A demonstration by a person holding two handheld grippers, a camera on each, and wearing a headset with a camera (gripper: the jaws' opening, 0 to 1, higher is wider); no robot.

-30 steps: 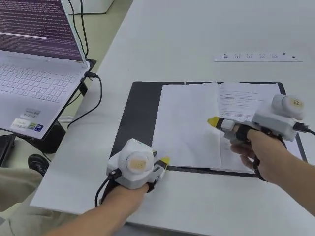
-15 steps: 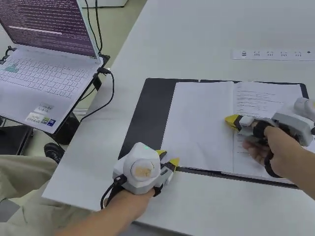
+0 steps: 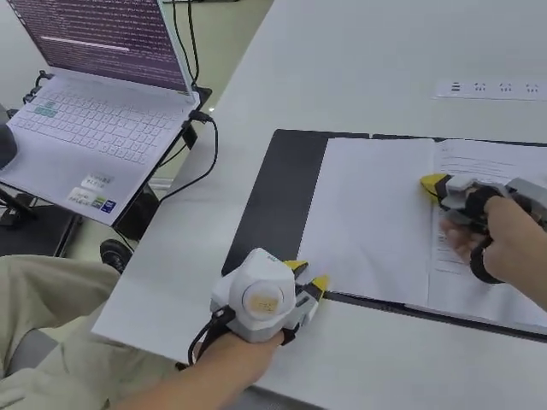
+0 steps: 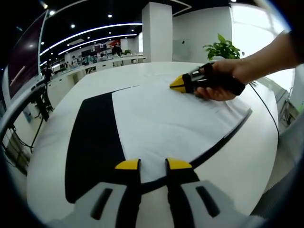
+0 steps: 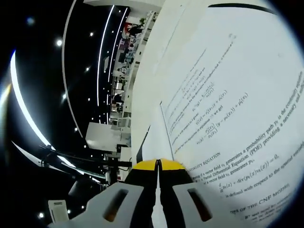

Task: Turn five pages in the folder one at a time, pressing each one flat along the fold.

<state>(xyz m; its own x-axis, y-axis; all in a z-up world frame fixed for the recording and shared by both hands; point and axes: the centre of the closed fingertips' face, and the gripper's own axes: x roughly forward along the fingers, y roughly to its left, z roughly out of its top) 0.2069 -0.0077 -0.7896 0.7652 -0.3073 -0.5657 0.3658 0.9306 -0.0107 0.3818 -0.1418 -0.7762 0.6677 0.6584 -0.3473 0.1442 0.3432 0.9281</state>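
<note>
The black folder (image 3: 278, 196) lies open on the white table (image 3: 359, 60) and holds loose sheets. A blank page (image 3: 372, 213) lies flat over its middle, and a strip of bare black cover shows on the side away from the right tool (image 3: 433, 185). A printed page (image 3: 479, 154) with lines of text and equations lies beyond the fold, under the hand (image 3: 504, 239) that holds that tool. The right tool has its yellow-tipped jaws pressed together with nothing between them. In the right gripper view the tips sit low over the sheets right at the fold, with the printed page spread out to one side of them and the blank page's edge to the other. The left tool (image 3: 308, 275) rests at the folder's near edge. Its two jaws stand slightly apart and are clamped on nothing. In the left gripper view the near corner of the blank page lies just ahead of and between its tips, the black cover runs off to their left, and the right tool shows further ahead across the paper. A thin dark edge of the folder runs out past the page bottom beside the left tool. Well off to the left tool's far left, an open laptop (image 3: 94, 128) sits on a stand with a black cable (image 3: 201, 162) hanging from it. A white power strip (image 3: 491, 88) lies on the table beyond the right tool.
</note>
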